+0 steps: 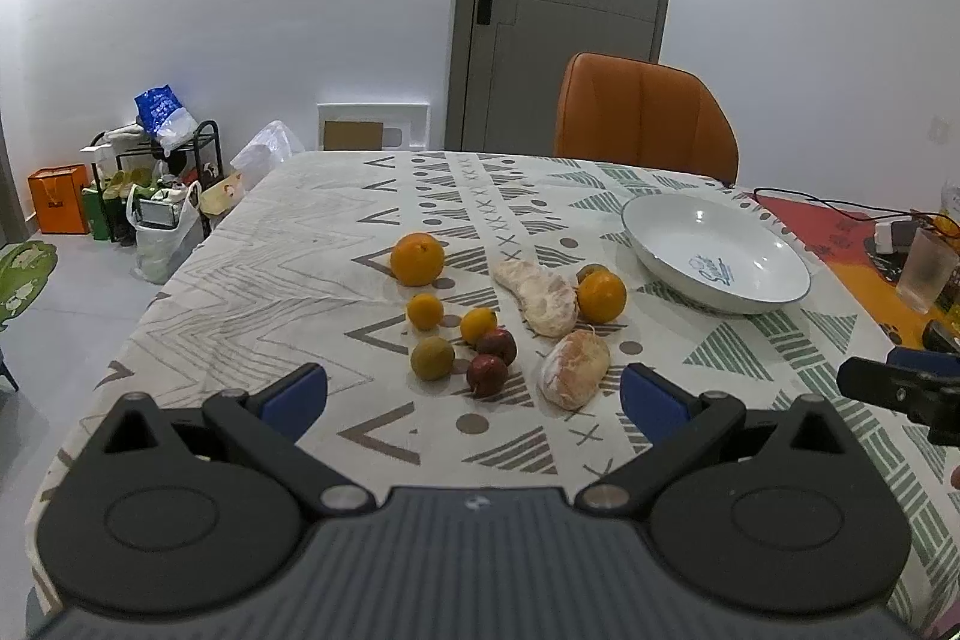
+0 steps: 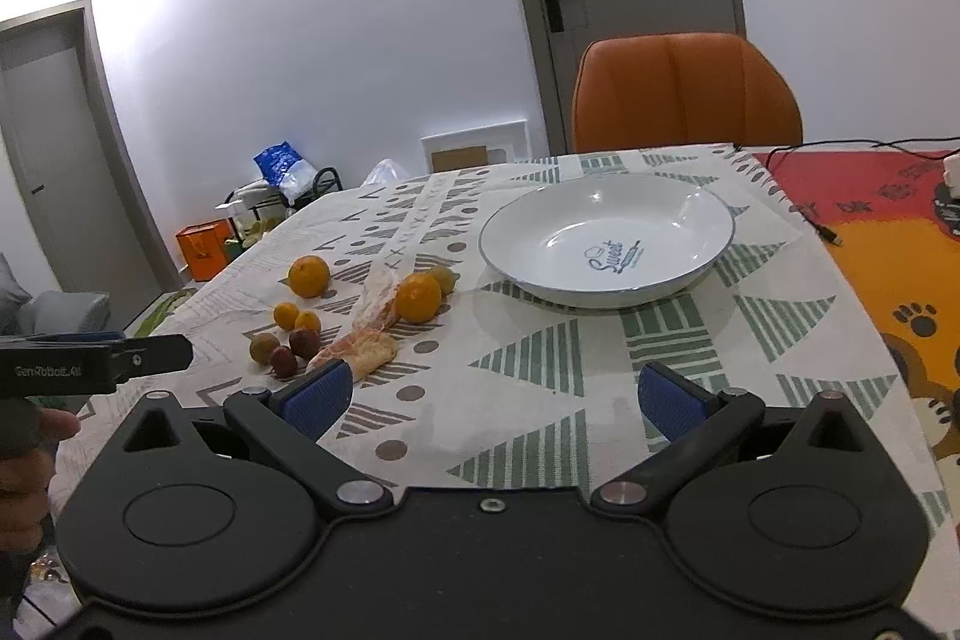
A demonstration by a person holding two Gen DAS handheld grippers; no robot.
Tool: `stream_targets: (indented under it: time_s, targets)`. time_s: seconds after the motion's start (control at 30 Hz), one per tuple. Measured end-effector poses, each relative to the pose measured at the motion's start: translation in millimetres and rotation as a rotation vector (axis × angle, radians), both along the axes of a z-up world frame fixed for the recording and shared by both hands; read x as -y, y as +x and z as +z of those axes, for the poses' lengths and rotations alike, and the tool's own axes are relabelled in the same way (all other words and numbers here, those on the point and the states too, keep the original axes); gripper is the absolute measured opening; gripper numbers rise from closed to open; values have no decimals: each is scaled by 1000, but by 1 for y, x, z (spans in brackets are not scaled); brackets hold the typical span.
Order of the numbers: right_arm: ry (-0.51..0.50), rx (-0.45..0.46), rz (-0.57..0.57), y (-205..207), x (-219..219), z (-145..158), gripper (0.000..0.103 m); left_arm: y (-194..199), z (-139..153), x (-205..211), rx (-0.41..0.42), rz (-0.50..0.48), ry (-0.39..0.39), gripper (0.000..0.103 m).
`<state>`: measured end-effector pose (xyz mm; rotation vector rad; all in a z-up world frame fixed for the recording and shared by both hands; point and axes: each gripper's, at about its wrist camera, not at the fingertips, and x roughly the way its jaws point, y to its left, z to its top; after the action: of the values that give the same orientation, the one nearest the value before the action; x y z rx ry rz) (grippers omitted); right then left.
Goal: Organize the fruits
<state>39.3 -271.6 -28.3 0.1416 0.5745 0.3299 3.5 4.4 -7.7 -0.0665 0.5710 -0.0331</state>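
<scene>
Fruit lies loose on the patterned tablecloth: a large orange [image 1: 417, 258] [image 2: 309, 276], a second orange [image 1: 602, 296] [image 2: 418, 297], two small oranges [image 1: 425, 311], a greenish fruit [image 1: 432, 357], two dark red fruits [image 1: 487, 373] [image 2: 283, 361], and two pale peeled pomelo pieces [image 1: 575, 369] [image 2: 367, 349]. An empty white plate [image 1: 774, 280] [image 2: 522, 244] sits to their right. My left gripper [image 1: 474, 391] hovers open just short of the fruit. My right gripper [image 2: 493, 400] hangs open in front of the plate, holding nothing.
An orange chair [image 1: 645, 118] [image 2: 684, 91] stands at the table's far side. A red and orange mat [image 2: 888, 244] with a black cable [image 2: 804, 214] covers the right end, near a glass [image 1: 927, 271]. A hand [image 2: 27, 451] holds the left gripper. Bags and a rack [image 1: 153, 196] crowd the floor left.
</scene>
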Motion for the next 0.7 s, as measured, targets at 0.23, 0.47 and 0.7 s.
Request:
stream_targets:
  time_s: [0.23, 0.47, 0.7]
  targets:
    - [-35, 5, 18, 8, -7, -1, 103, 11, -8, -5, -15, -1, -60, 103]
    - [-30, -24, 45, 24, -17, -9, 103, 22, -17, -13, -19, 30, -80, 101]
    - [-4, -48, 72, 38, -28, -16, 102, 34, -25, -22, -30, 40, -100, 82]
